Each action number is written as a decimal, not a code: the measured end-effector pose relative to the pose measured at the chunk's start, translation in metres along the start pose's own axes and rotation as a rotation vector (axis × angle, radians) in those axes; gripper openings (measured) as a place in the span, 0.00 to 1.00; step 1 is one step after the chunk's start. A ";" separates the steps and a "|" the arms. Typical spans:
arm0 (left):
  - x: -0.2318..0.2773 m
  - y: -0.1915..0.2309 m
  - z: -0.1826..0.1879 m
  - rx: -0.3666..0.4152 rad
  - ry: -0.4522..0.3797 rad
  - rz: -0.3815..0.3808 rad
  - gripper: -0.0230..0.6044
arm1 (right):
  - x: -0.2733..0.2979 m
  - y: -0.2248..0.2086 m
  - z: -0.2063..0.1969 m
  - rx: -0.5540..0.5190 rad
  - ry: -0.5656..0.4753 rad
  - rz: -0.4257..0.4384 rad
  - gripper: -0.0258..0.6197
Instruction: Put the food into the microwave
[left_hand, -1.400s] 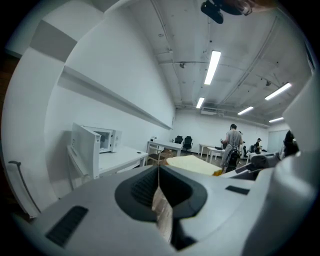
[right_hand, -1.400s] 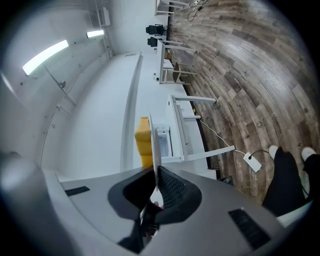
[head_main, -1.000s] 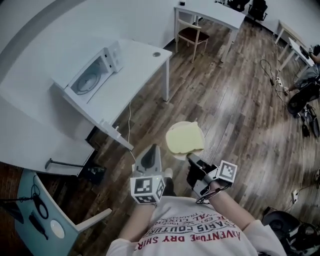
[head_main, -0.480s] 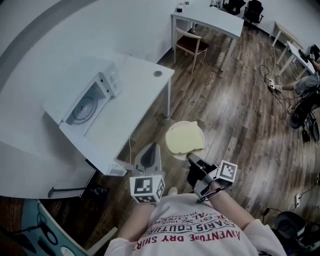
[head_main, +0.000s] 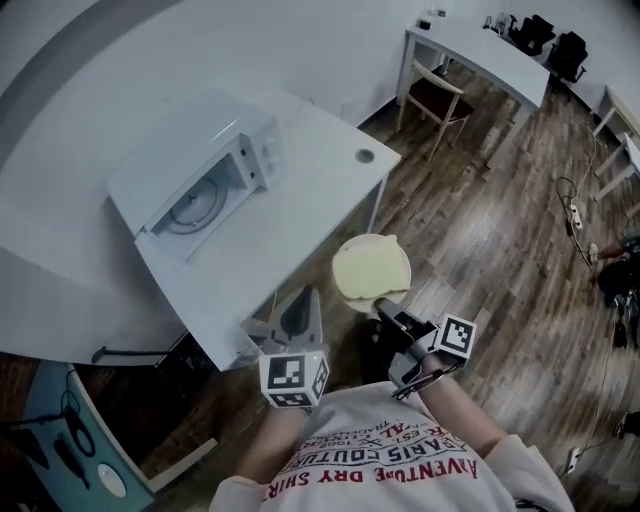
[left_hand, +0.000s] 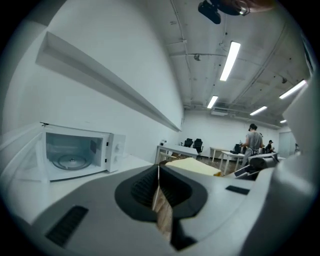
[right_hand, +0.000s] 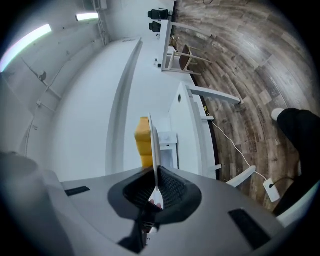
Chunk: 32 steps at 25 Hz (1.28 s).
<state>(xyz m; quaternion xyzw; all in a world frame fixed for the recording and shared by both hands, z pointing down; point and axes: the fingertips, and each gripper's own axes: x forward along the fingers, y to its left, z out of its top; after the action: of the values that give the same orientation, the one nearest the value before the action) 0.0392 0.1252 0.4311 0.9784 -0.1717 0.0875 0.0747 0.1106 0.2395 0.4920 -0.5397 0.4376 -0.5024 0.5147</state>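
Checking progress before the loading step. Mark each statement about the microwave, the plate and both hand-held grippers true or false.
1. The microwave has its door open. True.
2. The plate with the yellow food sits inside the microwave. False: it is held over the wooden floor, beside the white table.
3. The left hand-held gripper carries nothing. True: its jaws are together and nothing is between them.
4. The microwave stands on the floor. False: it stands on the white table.
5. The right hand-held gripper is shut on the plate's rim. True.
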 end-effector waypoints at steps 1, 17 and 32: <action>0.005 0.006 0.002 -0.006 -0.003 0.026 0.05 | 0.009 -0.001 0.005 0.001 0.024 -0.006 0.08; 0.106 0.094 0.041 -0.094 -0.051 0.459 0.05 | 0.178 0.024 0.094 -0.091 0.490 -0.041 0.08; 0.096 0.164 0.025 -0.167 -0.010 0.738 0.05 | 0.271 0.006 0.066 -0.058 0.761 -0.094 0.08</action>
<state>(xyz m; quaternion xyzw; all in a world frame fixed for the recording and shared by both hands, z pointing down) 0.0747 -0.0632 0.4452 0.8418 -0.5194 0.0892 0.1170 0.2067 -0.0218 0.5130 -0.3485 0.5863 -0.6770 0.2765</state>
